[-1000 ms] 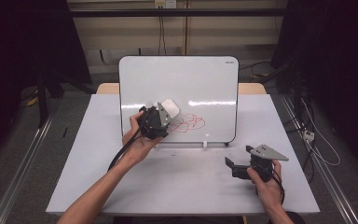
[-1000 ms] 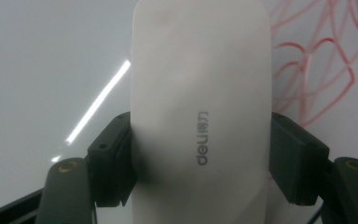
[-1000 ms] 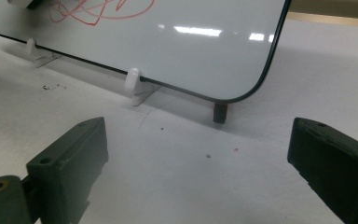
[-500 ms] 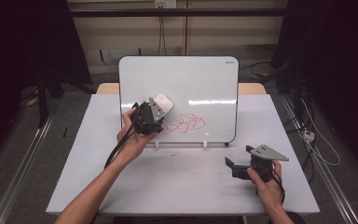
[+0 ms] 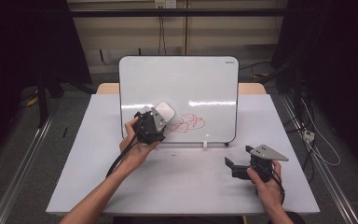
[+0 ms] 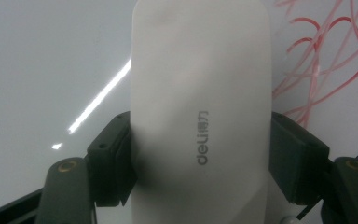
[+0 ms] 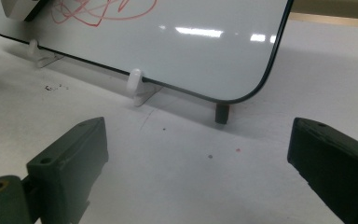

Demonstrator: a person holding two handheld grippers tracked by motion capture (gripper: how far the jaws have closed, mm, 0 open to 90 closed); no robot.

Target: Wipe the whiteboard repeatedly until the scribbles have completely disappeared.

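Observation:
A whiteboard (image 5: 186,84) stands tilted on white feet at the back of the table, with a red scribble (image 5: 189,123) low on its face. My left gripper (image 5: 156,119) is shut on a white eraser (image 5: 164,112) and holds it against the board, just left of the scribble. In the left gripper view the eraser (image 6: 200,107) sits between both jaws, with the red scribble (image 6: 328,56) to its right. My right gripper (image 5: 238,158) rests open on the table at the front right. Its jaws stand wide apart, facing the board's lower edge (image 7: 168,84).
The grey table top (image 5: 186,182) has free room in front of the board. White clip feet (image 7: 137,88) and a small dark post (image 7: 222,113) hold the board up. Dark floor, rails and cables surround the table.
My left gripper has carried the eraser leftward and slightly down across the board, away from the scribble. The right gripper has stayed put.

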